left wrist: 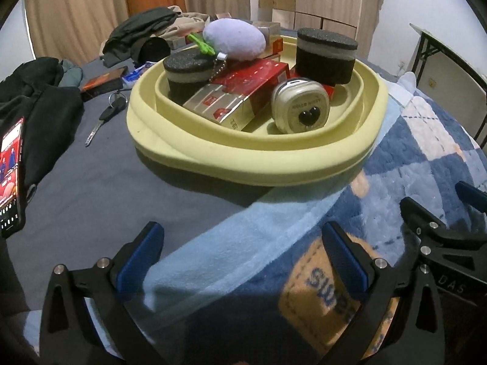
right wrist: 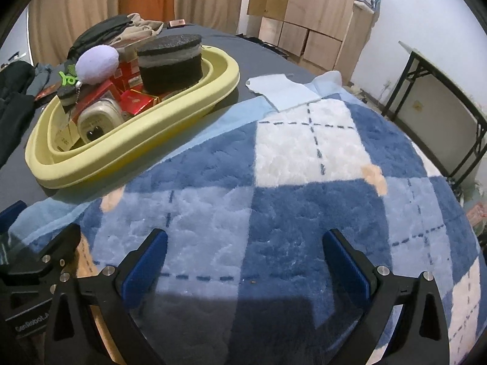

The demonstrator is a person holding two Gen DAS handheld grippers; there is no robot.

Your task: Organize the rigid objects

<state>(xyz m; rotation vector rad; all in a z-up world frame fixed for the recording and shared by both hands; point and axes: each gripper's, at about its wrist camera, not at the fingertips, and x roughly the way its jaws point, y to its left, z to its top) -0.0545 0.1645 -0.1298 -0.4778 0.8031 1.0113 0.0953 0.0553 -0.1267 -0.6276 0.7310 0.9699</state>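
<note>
— What was hard to make out?

— The small print on the round white tin [left wrist: 299, 108] was blurred, and the red boxes [left wrist: 243, 86] lay half buried under two black foam pucks [left wrist: 326, 56] and a lilac plush keychain [left wrist: 233, 38]. All sat in the yellow tray [left wrist: 255, 164].

— And the tongs?

— Left tongs [left wrist: 243, 255] and right tongs [right wrist: 245, 260] were both spread wide, empty, over a blue checked blanket [right wrist: 304, 206].

— The surface?

— Probably a bed, grey-sheeted, with a key [left wrist: 105, 115], a lit phone [left wrist: 12, 173] and dark clothes [left wrist: 42, 115]; beige curtains [left wrist: 76, 9] behind.
</note>
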